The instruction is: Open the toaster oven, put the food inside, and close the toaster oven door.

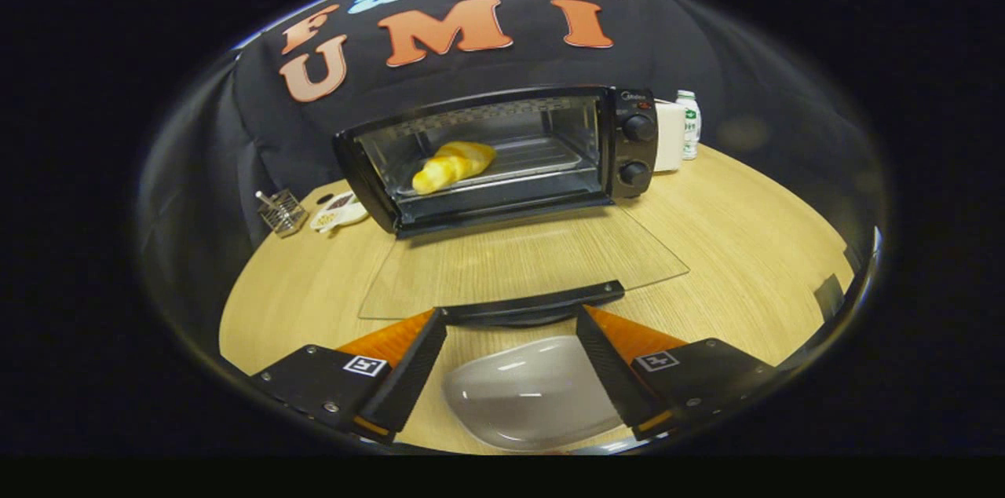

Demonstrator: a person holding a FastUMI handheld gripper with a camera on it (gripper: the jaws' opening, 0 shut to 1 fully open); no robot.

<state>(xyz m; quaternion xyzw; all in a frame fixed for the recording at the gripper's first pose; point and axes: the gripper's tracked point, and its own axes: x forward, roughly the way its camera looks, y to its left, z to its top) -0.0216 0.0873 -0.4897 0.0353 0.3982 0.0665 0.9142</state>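
Croissant point(454, 165) inside open toaster oven point(502, 156); gripper point(510, 316) fingers spread

This is a staged recording booth got up as a kitchen corner, not a lived-in home. A black cloth wall point(259, 121) hangs close behind a round, light wood-grain table point(746, 247). On it sit a black toaster oven point(628, 148), a small white bottle with a green label point(688, 123), a little wire basket point(281, 211) and a white dish point(526, 392), spaced out like props.
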